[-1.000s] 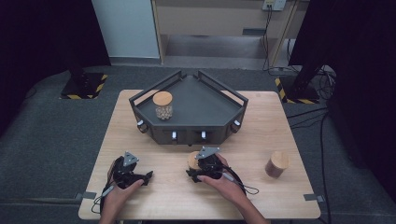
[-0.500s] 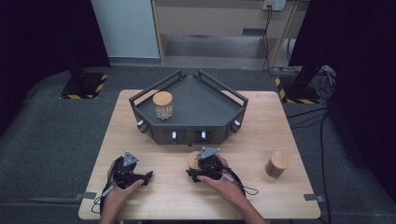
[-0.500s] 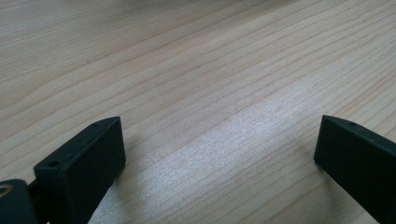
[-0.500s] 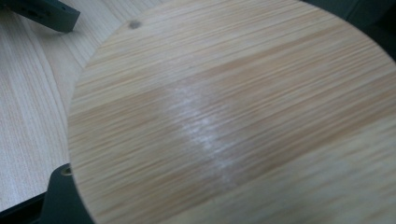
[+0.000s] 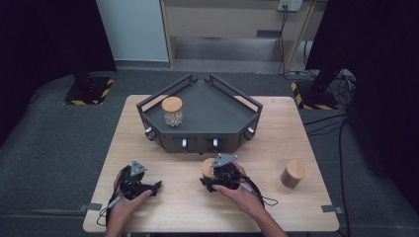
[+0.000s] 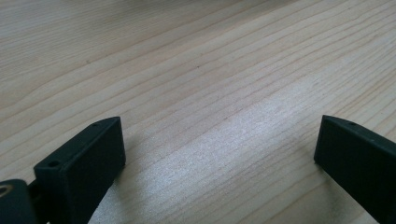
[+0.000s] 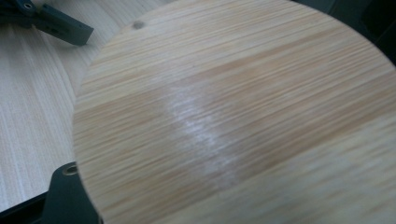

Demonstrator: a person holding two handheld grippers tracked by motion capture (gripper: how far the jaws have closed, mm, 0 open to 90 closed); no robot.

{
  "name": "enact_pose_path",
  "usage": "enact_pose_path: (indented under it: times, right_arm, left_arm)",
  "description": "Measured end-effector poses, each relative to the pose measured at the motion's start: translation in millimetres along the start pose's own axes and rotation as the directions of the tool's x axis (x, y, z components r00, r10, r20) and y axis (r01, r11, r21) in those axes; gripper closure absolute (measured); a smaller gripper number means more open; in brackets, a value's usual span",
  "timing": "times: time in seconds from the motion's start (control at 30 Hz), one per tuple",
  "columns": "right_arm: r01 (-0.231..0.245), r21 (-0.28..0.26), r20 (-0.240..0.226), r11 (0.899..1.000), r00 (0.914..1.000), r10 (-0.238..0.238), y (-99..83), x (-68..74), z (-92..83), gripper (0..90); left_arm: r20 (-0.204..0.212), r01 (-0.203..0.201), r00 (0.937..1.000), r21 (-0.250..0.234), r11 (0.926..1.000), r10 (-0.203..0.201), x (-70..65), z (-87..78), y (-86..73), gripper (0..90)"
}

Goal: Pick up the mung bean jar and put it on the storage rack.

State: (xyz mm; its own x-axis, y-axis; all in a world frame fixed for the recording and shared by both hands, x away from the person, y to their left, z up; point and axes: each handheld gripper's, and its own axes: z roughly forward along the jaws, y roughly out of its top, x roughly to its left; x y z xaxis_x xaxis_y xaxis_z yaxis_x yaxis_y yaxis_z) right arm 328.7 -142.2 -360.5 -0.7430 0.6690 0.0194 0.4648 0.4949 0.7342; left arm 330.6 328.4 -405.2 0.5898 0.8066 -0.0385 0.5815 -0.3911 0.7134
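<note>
Even overhead light on the table (image 5: pixel 148 148); dark, dim surroundings. A soft glare streak crosses the wooden lid (image 7: pixel 243 116), slightly blurred at close range; short soft shadows.

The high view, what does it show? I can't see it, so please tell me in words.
On a wooden table, the right claw is shut on a wooden-lidded jar, while the left claw rests open. Behind them a dark tray holds a jar of small balls; another jar stands far right.
</note>
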Motion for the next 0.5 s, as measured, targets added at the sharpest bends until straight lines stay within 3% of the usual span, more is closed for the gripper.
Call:
enact_pose_path:
  times: [0.5]
  right_arm:
    - [0.017, -0.008, -0.005, 1.0, 0.9998, -0.017, 12.4, -0.6, -21.9, 25.9]
  left_arm:
    - [0.0, 0.0, 1.0, 0.0, 1.0, 0.0, -0.1, 0.0, -0.1, 0.4]
